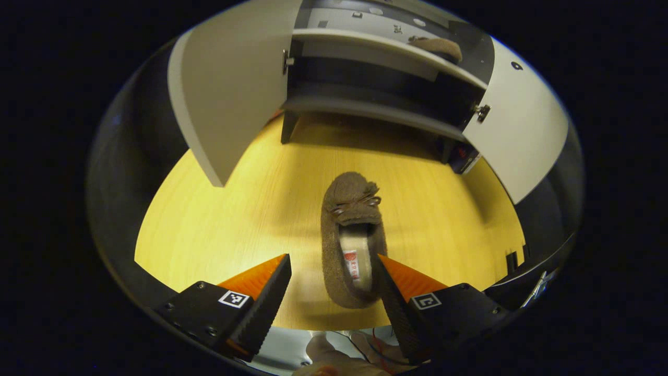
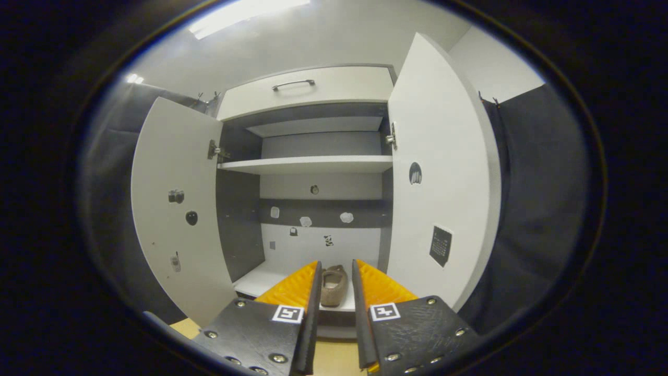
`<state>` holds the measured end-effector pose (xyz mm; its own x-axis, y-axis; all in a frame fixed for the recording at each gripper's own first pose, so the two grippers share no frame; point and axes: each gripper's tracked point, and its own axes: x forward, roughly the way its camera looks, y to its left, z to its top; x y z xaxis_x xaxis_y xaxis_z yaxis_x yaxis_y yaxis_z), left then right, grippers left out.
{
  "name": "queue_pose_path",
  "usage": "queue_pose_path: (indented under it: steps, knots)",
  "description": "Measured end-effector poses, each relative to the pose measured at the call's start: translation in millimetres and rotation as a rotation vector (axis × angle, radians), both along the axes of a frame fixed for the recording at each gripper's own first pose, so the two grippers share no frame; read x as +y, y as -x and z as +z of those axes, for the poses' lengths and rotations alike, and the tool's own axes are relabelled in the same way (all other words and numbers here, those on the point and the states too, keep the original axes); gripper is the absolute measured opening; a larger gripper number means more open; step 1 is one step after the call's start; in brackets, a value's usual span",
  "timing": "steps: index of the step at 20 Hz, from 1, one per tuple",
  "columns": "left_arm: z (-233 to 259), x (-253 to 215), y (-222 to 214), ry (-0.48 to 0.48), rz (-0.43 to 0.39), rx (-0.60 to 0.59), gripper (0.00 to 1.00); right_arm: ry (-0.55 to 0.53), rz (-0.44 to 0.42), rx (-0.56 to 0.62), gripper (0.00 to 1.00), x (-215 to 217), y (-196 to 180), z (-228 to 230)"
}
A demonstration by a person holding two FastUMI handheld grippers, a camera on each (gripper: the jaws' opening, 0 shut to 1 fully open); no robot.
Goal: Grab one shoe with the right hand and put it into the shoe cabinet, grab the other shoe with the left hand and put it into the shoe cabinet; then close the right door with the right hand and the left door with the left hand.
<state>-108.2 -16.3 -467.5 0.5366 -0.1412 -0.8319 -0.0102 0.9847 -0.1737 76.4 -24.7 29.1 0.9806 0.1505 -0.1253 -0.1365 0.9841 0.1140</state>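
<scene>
One brown suede shoe (image 2: 333,286) sat shelved; left tongs (image 1: 334,290), spread, straddled the other (image 1: 353,240) (right tongs (image 2: 334,300) gaped empty, both doors open).

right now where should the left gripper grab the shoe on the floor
Across the heel end of the shoe, coming down from above. It lies sole-down, heel toward the left gripper, whose open fingers already straddle it. The sides there are narrow, and the top opening probably lets them give under a squeeze.

Brown shoe (image 1: 350,237), yellow wood floor (image 1: 235,224), seemingly white-grey cabinet (image 2: 313,165)
</scene>
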Motion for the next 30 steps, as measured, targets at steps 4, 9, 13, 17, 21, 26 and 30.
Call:
queue_pose_path:
  steps: [4, 9, 13, 17, 21, 26, 30]
  knots:
    - [-26, -2, -24, -0.027, -0.033, -0.006, 1.0, 0.002, -0.012, 0.008, 0.32, -11, 14, 1]
    - [-44, -4, -51, -0.034, -0.039, 0.005, 0.7, 0.037, -0.027, 0.016, 0.32, -20, 26, -1]
    - [-51, -2, -56, -0.079, -0.049, 0.021, 0.11, 0.045, -0.042, 0.017, 0.32, -28, 31, 0]
    - [-51, 1, -61, -0.084, -0.061, 0.031, 0.03, 0.041, -0.041, 0.009, 0.32, -29, 33, 2]
    - [-24, 2, -74, -0.082, -0.067, -0.013, 0.01, 0.025, -0.021, 0.001, 0.32, -24, 35, 4]
    - [52, -14, -121, -0.067, -0.1, -0.162, 0.01, 0.011, -0.001, -0.017, 0.32, -20, 42, 9]
    - [127, -24, -176, -0.043, -0.091, -0.293, 0.01, -0.001, 0.007, -0.036, 0.32, -20, 44, 15]
